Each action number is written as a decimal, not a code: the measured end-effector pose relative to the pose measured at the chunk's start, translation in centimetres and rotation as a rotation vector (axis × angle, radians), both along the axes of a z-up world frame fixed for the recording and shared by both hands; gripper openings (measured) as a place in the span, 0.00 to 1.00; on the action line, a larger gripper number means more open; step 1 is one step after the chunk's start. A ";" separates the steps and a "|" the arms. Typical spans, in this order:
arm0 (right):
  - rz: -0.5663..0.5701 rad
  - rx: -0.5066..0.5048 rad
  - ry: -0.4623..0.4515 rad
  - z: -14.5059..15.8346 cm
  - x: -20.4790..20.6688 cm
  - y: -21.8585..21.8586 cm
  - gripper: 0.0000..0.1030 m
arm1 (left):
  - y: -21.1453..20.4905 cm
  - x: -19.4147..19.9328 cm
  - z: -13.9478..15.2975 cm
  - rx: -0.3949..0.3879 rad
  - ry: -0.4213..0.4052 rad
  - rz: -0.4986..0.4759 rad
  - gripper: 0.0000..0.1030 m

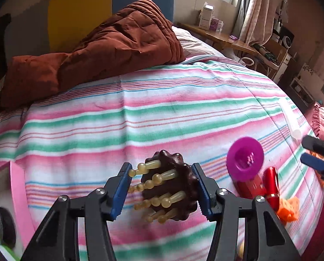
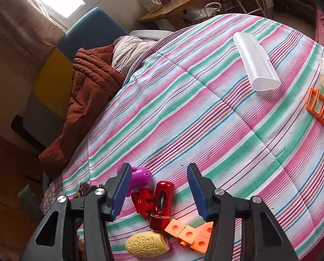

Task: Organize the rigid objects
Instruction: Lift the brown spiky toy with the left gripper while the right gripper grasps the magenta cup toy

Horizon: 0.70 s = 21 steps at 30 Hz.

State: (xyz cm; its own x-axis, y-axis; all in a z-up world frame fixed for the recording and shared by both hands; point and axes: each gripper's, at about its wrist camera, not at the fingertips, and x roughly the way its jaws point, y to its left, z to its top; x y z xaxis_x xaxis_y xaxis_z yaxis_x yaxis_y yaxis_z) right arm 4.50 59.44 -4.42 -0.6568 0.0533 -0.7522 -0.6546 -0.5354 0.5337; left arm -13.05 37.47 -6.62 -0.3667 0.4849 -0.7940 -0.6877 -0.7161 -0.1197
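My left gripper [image 1: 162, 187] is shut on a dark brown massage brush [image 1: 172, 184] with yellowish prongs, held above the striped bedspread [image 1: 140, 113]. To its right lie a purple disc-shaped strainer [image 1: 245, 157], a red block [image 1: 250, 188], a red cylinder [image 1: 270, 184] and orange linked cubes [image 1: 289, 211]. My right gripper [image 2: 159, 189] is open above the same pile: the purple piece [image 2: 140, 175], red block [image 2: 142, 201], red cylinder [image 2: 162, 204], orange cubes [image 2: 192, 235] and a yellow oval piece [image 2: 146, 245]. The right gripper also shows at the left view's right edge [image 1: 314, 154].
A brown quilt [image 1: 101, 50] lies at the head of the bed. A translucent white case [image 2: 256, 62] and an orange rack [image 2: 323, 108] lie farther out on the bedspread. A wooden desk [image 1: 222, 39] stands beside the bed. A pink box edge [image 1: 16, 187] is at lower left.
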 end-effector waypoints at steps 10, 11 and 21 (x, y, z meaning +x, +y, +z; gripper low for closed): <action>-0.006 -0.050 -0.024 -1.3 0.0 0.4 0.52 | -6.7 10.0 -0.2 0.001 0.020 -0.064 0.54; -0.006 -0.052 -0.026 -1.3 0.0 0.4 0.52 | -7.3 10.9 -0.1 0.003 0.041 -0.069 0.54; 0.070 -0.070 0.001 -1.5 -0.8 -0.6 0.52 | -9.3 13.4 -0.4 0.023 0.088 -0.078 0.54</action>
State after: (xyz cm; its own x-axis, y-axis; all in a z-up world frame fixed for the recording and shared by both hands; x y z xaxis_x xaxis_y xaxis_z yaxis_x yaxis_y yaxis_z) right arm 3.71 58.80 -5.95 -0.6578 -0.0455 -0.7518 -0.6165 -0.5410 0.5721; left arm 0.34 28.20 -6.97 -0.3949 0.5326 -0.7486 -0.7500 -0.6575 -0.0722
